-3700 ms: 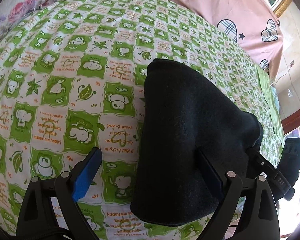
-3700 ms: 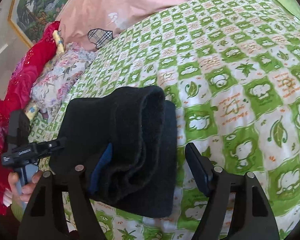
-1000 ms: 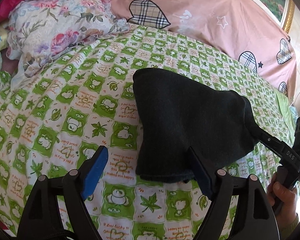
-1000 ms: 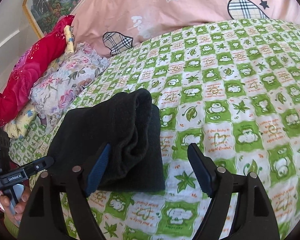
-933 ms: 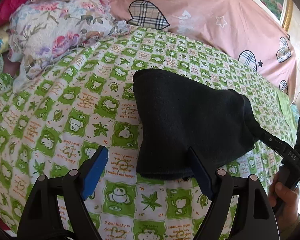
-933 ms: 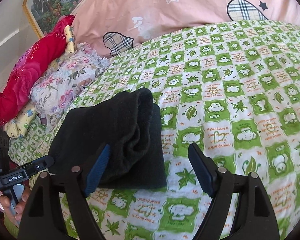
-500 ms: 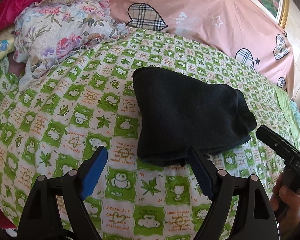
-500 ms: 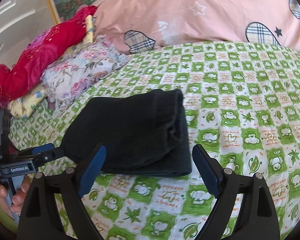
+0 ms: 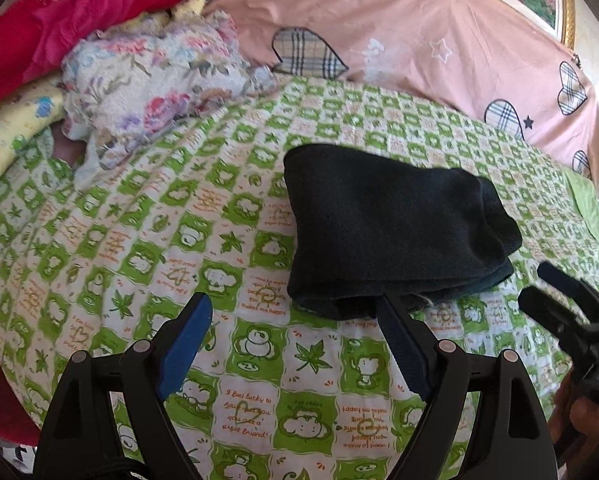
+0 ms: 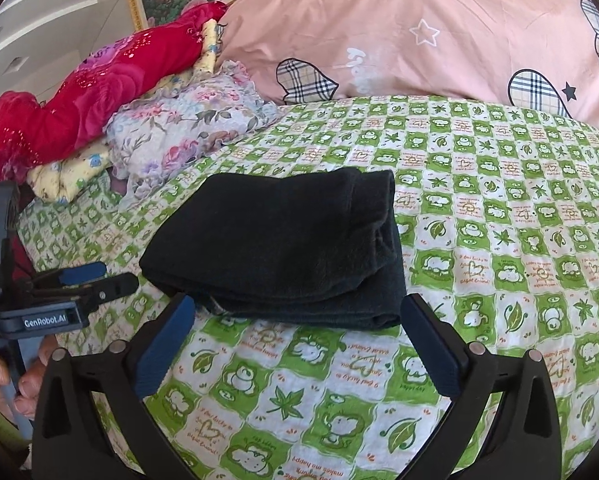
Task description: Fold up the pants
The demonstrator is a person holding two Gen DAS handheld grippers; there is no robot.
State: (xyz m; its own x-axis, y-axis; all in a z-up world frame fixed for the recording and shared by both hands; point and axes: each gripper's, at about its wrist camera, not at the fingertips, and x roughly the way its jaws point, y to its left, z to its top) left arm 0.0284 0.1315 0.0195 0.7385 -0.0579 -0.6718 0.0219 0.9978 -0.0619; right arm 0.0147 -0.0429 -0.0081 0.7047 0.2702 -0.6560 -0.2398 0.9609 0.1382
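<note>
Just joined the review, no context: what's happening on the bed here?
A person holding a gripper in each hand is folding dark pants on a green checked bedspread. The pants lie in a compact folded bundle. The left gripper is open and empty; its right finger looks level with the bundle's near edge, contact unclear. The right gripper has just been opening its jaws; nothing is between them. The fold looks done.

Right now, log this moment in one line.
pants: folded, on bed | left gripper: open, empty | right gripper: jaws just opening, empty
</note>
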